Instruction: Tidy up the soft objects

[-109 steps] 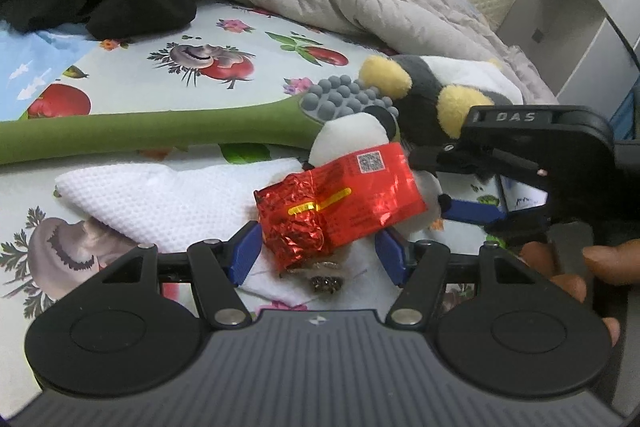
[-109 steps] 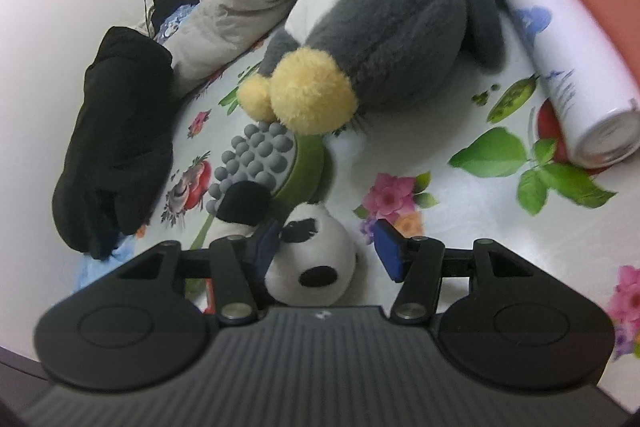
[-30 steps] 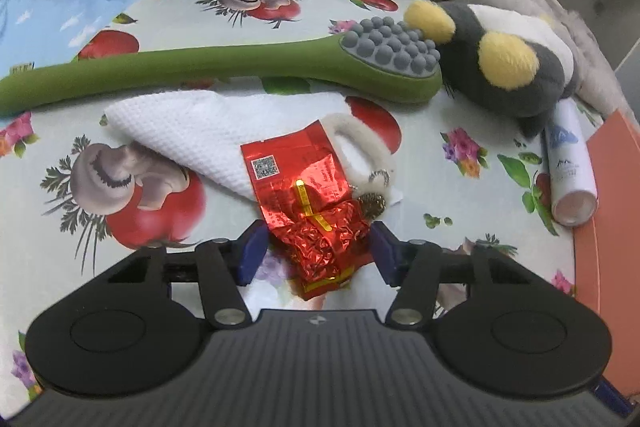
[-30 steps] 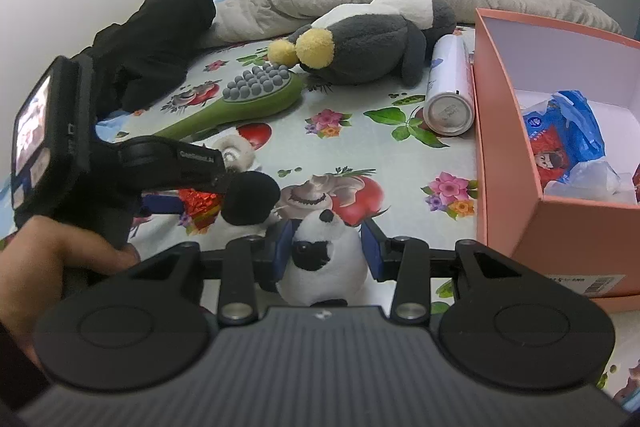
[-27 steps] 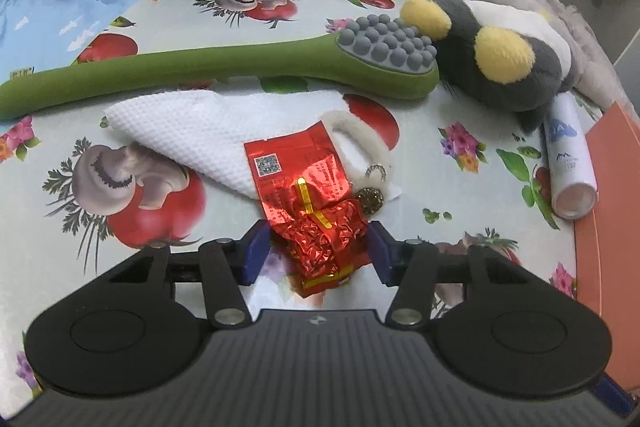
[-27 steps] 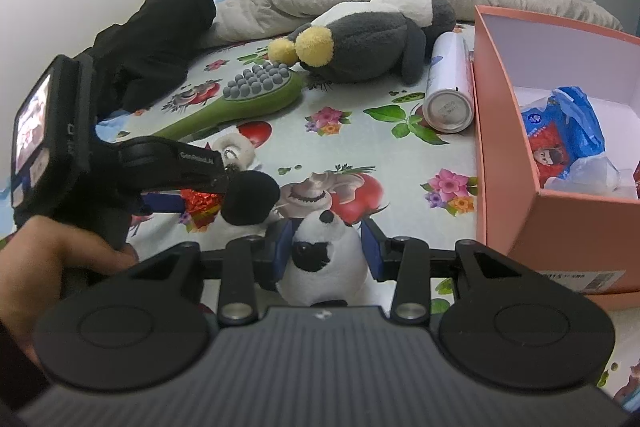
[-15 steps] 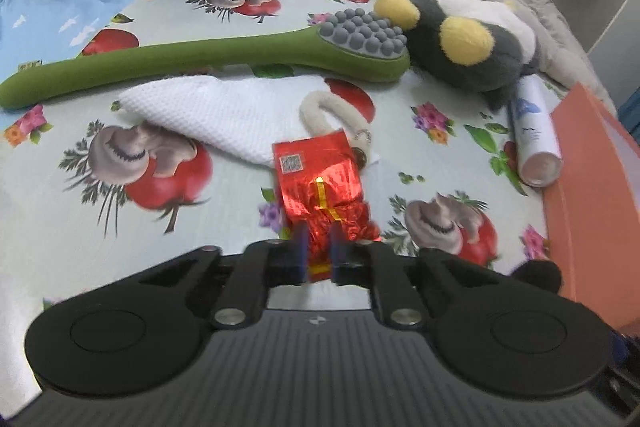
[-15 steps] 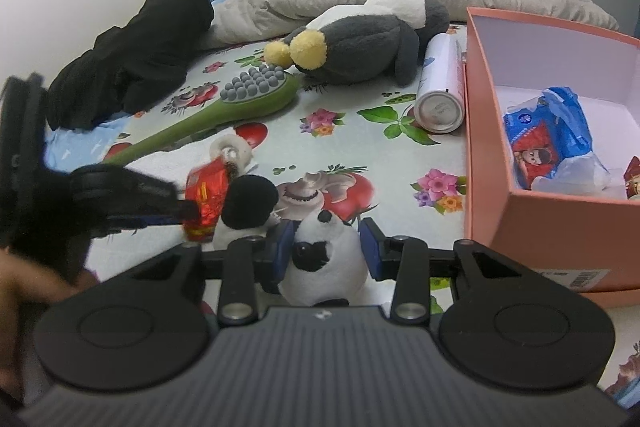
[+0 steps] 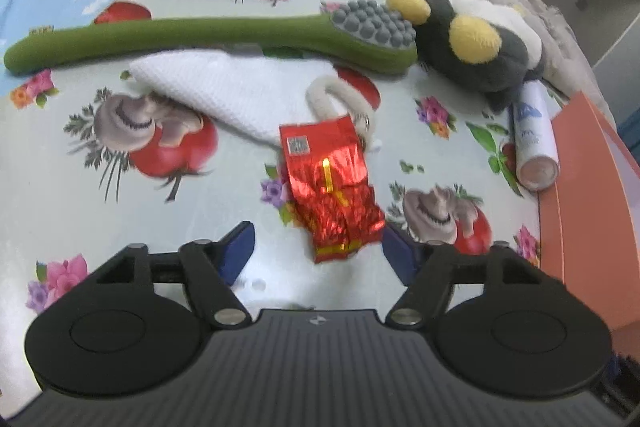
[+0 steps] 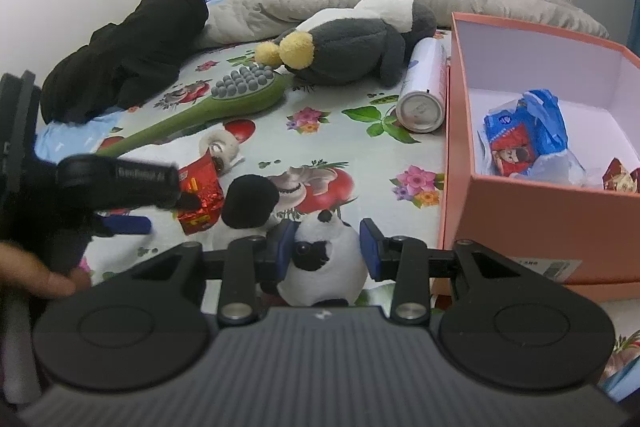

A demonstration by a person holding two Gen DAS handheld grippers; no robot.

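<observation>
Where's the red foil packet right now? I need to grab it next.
In the left wrist view the red foil packet lies on the printed sheet between the opening left gripper fingers, just below the white towel.

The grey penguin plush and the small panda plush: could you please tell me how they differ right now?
The grey penguin plush is far larger than the small panda plush. The penguin lies on its side on the floral sheet, free of any grip; the panda is clamped in the right tool. The penguin has yellow feet; the panda is only black and white. Both are outside the orange box.
</observation>
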